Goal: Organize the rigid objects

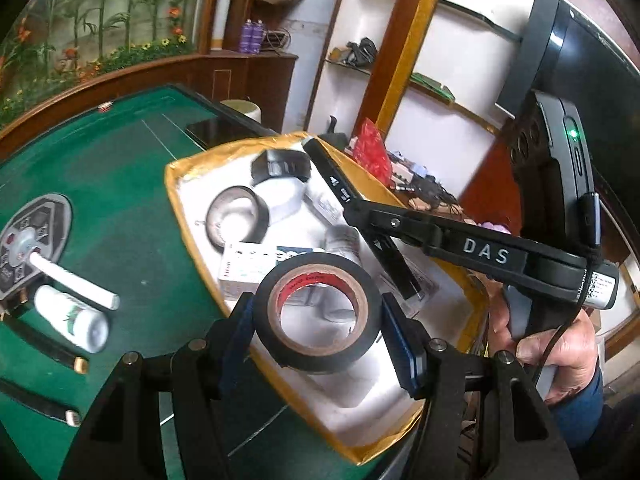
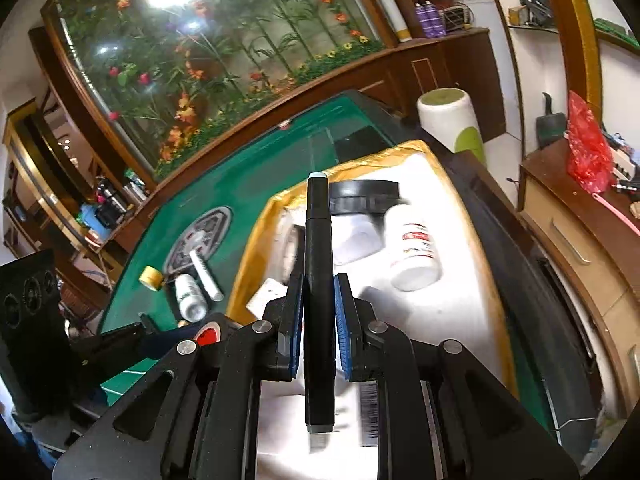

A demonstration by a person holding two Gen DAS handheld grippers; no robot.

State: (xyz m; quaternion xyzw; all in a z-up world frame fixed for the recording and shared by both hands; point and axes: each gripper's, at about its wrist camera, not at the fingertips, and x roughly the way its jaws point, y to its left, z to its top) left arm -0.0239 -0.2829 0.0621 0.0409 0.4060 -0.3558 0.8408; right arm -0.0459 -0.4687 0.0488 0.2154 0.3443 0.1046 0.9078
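We hold a roll of black electrical tape (image 1: 318,312) in the left gripper (image 1: 320,320), its blue pads pressed on either side of the roll, over the near part of a white foam box (image 1: 352,396) edged in tan packing tape. The right gripper (image 2: 316,316) is clamped on a slim black marker-like stick (image 2: 319,300) — the stick runs lengthwise between the pads and pokes out well past the fingertips, over the same box.

Inside the box lie another black tape roll (image 1: 236,220), a wide black roll (image 1: 282,166) near the far edge, a white bottle with a red label (image 2: 416,256) towards the right side, and a white carton (image 1: 264,266) with blue print. The box sits at the right edge of the green tabletop (image 1: 132,200).

Out on the tabletop, left of the box, a white tube (image 1: 74,280) lies across the round centre panel (image 1: 28,244), a white bottle (image 1: 72,318) lies just beside the tube, and two dark sticks with gold ends (image 1: 48,344) lie towards the near edge. A small yellow roll (image 2: 151,278) lies near the white bottle.
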